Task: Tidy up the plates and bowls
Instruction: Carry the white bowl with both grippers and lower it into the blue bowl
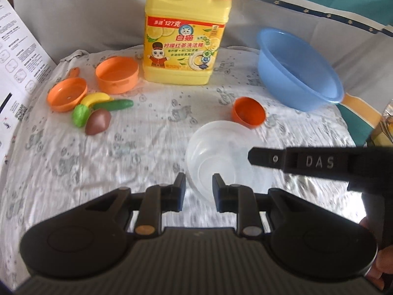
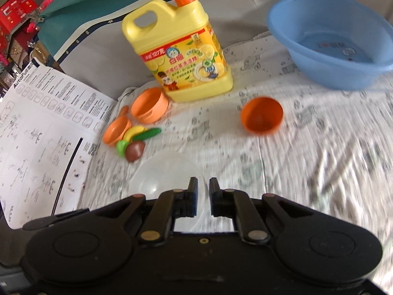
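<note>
Left wrist view: your left gripper points steeply down over the white printed cloth, its pads clamped on the near rim of the clear plastic bowl. Your right gripper crosses in from the right edge, its black finger lying over the bowl's right side; part of your hand shows at the lower right. Right wrist view: your right gripper also tilts down, jaws nearly together with the bowl's thin wall pinched between them. The bowl sits between both tools, with the small orange bowl just beyond it. The blue basin stands at the far right, the yellow detergent jug at the back. At the left lie two orange dishes and toy fruit, beside a printed sheet.
</note>
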Demonstrator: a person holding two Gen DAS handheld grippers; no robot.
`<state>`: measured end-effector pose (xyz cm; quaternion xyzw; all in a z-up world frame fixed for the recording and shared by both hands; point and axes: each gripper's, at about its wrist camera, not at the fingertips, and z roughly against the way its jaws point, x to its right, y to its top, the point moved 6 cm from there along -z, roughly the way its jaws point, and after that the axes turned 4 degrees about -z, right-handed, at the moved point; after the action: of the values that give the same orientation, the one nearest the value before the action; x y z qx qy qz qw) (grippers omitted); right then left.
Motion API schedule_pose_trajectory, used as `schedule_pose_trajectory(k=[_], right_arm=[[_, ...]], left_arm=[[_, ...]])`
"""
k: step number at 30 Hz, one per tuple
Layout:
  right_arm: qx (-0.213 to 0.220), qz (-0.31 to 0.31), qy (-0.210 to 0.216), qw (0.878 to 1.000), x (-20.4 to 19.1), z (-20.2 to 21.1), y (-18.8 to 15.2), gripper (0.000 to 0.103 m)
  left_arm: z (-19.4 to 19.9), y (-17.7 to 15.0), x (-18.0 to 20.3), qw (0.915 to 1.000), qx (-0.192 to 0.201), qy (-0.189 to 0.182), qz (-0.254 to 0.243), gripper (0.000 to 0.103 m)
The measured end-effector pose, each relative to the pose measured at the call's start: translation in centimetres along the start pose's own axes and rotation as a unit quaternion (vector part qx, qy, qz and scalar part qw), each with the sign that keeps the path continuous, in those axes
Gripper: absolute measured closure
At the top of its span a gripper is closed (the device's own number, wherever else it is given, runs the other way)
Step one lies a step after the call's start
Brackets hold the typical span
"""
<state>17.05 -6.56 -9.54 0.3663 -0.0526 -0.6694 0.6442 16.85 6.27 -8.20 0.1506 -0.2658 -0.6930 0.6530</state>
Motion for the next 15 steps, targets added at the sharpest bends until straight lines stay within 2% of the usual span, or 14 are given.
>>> schedule_pose_trajectory(k=[15], right_arm=[[-0.013,-0.013,0.005,1.000,1.4,5.4,-8.0,0.093]], left_arm=[[5.6,-6.3,3.2,0.9997,-0.001,-0.008,-0.022,0.080]])
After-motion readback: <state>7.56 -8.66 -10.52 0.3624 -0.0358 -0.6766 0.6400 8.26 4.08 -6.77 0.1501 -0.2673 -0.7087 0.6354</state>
